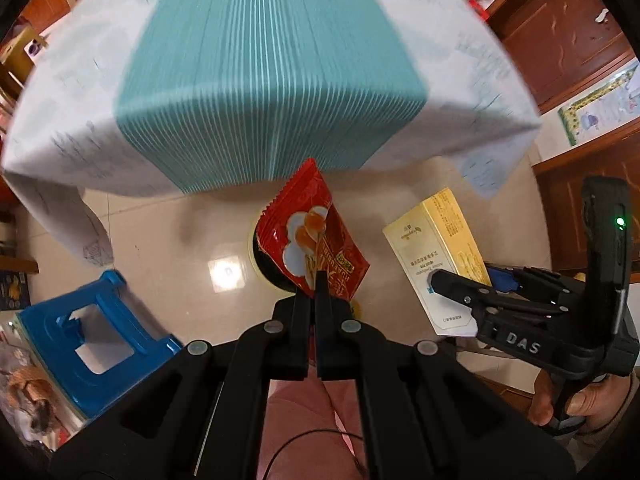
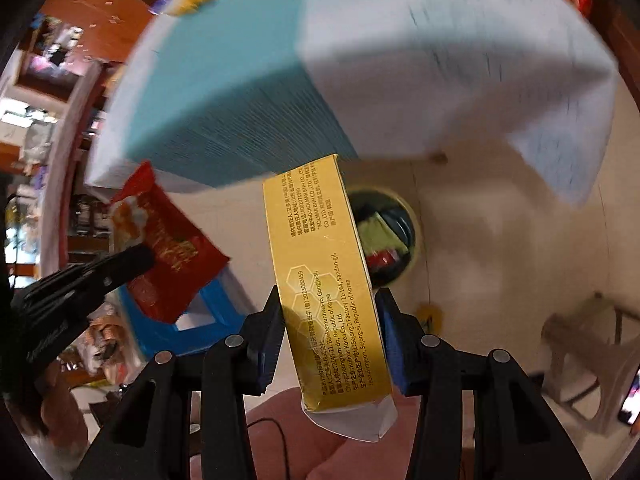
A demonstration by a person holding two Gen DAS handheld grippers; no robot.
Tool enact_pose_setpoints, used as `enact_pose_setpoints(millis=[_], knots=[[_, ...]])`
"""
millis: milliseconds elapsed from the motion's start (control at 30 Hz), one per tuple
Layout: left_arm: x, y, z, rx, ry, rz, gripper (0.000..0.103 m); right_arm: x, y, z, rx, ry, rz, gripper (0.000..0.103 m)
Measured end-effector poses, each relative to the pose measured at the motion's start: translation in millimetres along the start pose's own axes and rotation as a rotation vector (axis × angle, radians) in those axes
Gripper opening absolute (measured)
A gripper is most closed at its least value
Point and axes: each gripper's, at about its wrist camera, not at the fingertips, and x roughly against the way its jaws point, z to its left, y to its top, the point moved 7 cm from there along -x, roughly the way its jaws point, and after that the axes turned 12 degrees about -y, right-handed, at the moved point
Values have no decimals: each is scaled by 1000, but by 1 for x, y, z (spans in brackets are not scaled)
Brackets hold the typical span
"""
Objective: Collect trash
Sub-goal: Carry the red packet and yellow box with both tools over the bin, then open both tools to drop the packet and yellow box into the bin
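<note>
Table (image 1: 460, 60): a white cloth with a teal striped runner is filling the top of both views, its edge hanging above the tiled floor (image 1: 168, 232).

Stool (image 1: 100, 336): a blue plastic stool is sitting on the floor to the left in the left wrist view, well apart from the bin.

Bin (image 2: 414, 216): a round, pale-rimmed bin is standing on the floor below both grippers, already holding several scraps; in the left wrist view only its rim is peeking out behind the wrapper.

Box (image 2: 320, 280): a long yellow carton is pointing away from the camera, its far end hanging over the bin's left rim, the bin lying just ahead and right of it.

Wrapper (image 1: 316, 236): a red snack wrapper is dangling directly over the bin, its long axis running away from the jaws.

Right gripper (image 2: 330, 336): its 2 blue-padded jaws are clamping the box across its narrow sides, near the flapped end.

Left gripper (image 1: 316, 296): its jaws are pressing together on the wrapper's lower corner.

Nearer hand: judged from these views, the left is sitting more squarely above the opening; the right seems to need a small shift toward the bin's middle before letting go.

Risk: the long box may be catching the rim and tipping out.
</note>
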Motion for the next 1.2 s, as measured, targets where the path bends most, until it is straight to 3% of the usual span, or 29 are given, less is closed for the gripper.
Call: enact_pose_setpoints(millis=[167,333,633,667,700,833,1200], knots=[[-83,-14,27,39,46,34,0,-89,-8,-17,-54,-42,74,45],[-162,-15,50,57,73,39,0,-175,-10,-22,-102,-27,134,45],[-259,-12,77,26,152,36,1,-273,2,-33,-146,-7,158,50],[-265,-11,79,27,161,41,4,-281,0,-36,-160,0,162,59],[-269,-11,82,30,170,46,13,-286,5,-44,-168,6,163,70],[-273,-5,89,55,186,2,65,-293,3,-47,-184,27,133,75],[-238,0,92,54,208,-50,68,-266,37,-34,-172,30,74,80]])
